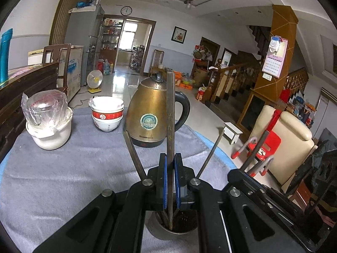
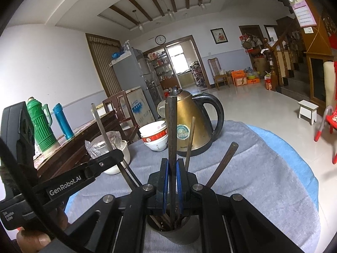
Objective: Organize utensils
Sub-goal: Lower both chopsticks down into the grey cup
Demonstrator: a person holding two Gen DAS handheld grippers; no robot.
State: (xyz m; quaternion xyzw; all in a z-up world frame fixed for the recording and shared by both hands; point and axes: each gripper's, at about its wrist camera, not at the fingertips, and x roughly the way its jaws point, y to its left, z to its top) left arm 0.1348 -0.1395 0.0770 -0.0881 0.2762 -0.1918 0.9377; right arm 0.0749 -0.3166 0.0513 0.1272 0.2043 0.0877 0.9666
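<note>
A dark metal cup (image 1: 172, 230) stands on the grey cloth and holds several dark chopsticks; it also shows in the right wrist view (image 2: 177, 232). My left gripper (image 1: 170, 164) is shut on one upright chopstick (image 1: 170, 113) whose lower end is inside the cup. My right gripper (image 2: 172, 168) is shut on another upright chopstick (image 2: 171, 130), its lower end also in the cup. Loose chopsticks (image 2: 221, 166) lean out of the cup to either side. The left gripper's body (image 2: 69, 181) shows at the left of the right wrist view.
A brass kettle (image 1: 151, 113) stands just behind the cup. Stacked red and white bowls (image 1: 107, 113) and a white pot with a bagged glass (image 1: 48, 120) stand at the back left. The table edge (image 1: 217, 151) drops off to the right. A dark wooden cabinet (image 2: 69, 147) stands on the left.
</note>
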